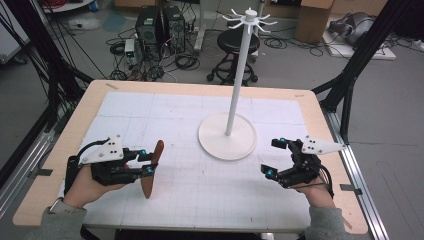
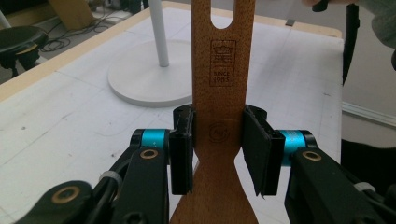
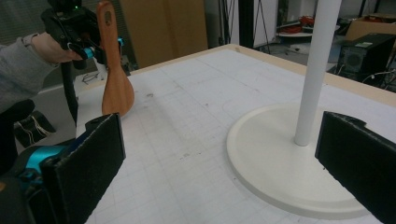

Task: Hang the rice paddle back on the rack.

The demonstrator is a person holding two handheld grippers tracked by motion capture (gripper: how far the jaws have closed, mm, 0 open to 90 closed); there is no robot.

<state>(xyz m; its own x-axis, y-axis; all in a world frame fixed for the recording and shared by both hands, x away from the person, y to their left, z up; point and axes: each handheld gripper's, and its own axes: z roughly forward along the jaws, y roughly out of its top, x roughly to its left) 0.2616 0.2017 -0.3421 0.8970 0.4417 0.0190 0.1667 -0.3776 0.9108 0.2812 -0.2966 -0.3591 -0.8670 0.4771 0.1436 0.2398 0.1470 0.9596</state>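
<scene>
A wooden spatula [image 1: 148, 186] stands nearly upright at the table's left front, blade down and slotted handle end [image 2: 219, 70] up. My left gripper [image 1: 147, 164] is shut on it, its black pads [image 2: 182, 149] pressing both edges of the narrow neck just above the blade. From the right gripper view the spatula [image 3: 116, 88] hangs by the far table edge; whether its tip touches the mat I cannot tell. My right gripper [image 1: 270, 157] is open at the right front, nothing between its wide-apart pads [image 3: 93, 154].
A white stand [image 1: 227, 137] with a round base, a tall pole [image 1: 239, 75] and a ring of hooks [image 1: 250, 20] on top sits right of centre. A white gridded mat [image 1: 200, 195] covers the wooden table. A stool and cables lie beyond the far edge.
</scene>
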